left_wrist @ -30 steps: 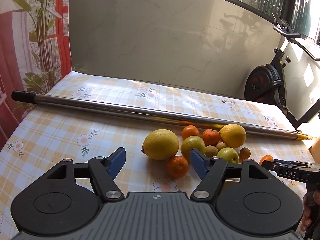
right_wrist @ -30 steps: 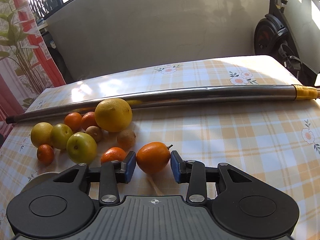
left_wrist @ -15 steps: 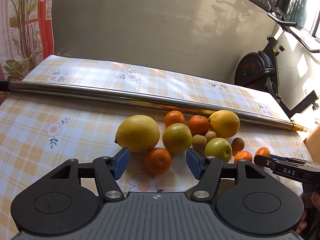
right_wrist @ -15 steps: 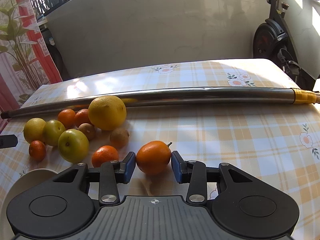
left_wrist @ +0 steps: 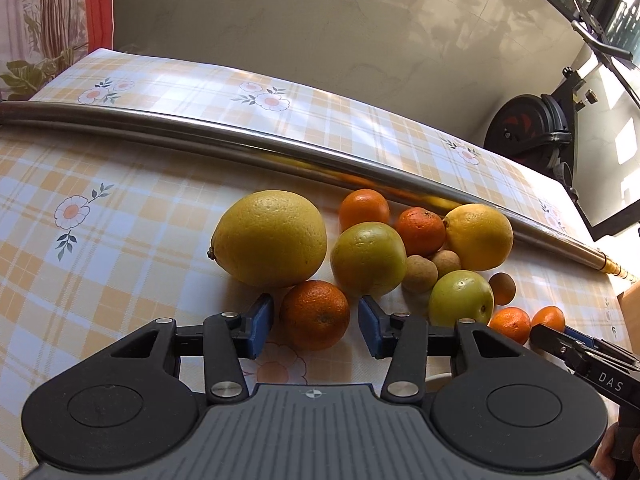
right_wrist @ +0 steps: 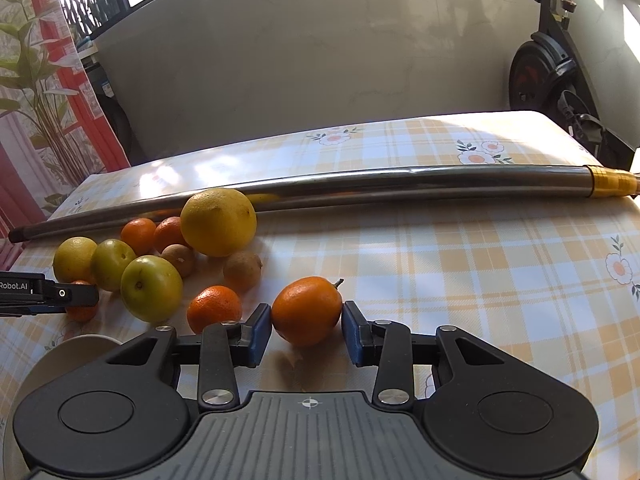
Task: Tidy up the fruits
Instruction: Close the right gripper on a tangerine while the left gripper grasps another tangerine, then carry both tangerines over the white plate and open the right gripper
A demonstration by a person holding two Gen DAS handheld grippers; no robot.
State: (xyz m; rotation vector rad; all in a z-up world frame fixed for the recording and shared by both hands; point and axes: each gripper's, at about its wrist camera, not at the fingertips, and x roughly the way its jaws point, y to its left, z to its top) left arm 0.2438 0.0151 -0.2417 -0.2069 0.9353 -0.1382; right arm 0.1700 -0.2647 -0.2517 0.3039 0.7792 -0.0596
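Observation:
A heap of citrus and small fruits lies on the checked tablecloth point(left_wrist: 120, 240). My left gripper point(left_wrist: 316, 326) is low over the cloth, its jaws closing around a small tangerine point(left_wrist: 315, 312); a thin gap still shows at each blue pad. Behind the tangerine sit a big lemon point(left_wrist: 270, 238) and a yellow-green citrus point(left_wrist: 368, 259). My right gripper point(right_wrist: 307, 330) is shut on an orange with a short stem point(right_wrist: 307, 308), both pads touching it. The orange rests on the cloth, to the right of the heap.
A long metal pole point(left_wrist: 240, 142) lies across the table behind the fruit. A green apple point(right_wrist: 151, 288), a second lemon point(right_wrist: 218, 222), further tangerines and small brown fruits fill the heap. A white dish rim point(right_wrist: 76, 350) shows at lower left. An exercise bike point(right_wrist: 560, 80) stands beyond the table.
My left gripper has dropped and moved forward onto the small tangerine, and its jaws have narrowed around it. The right gripper and its orange have stayed put.

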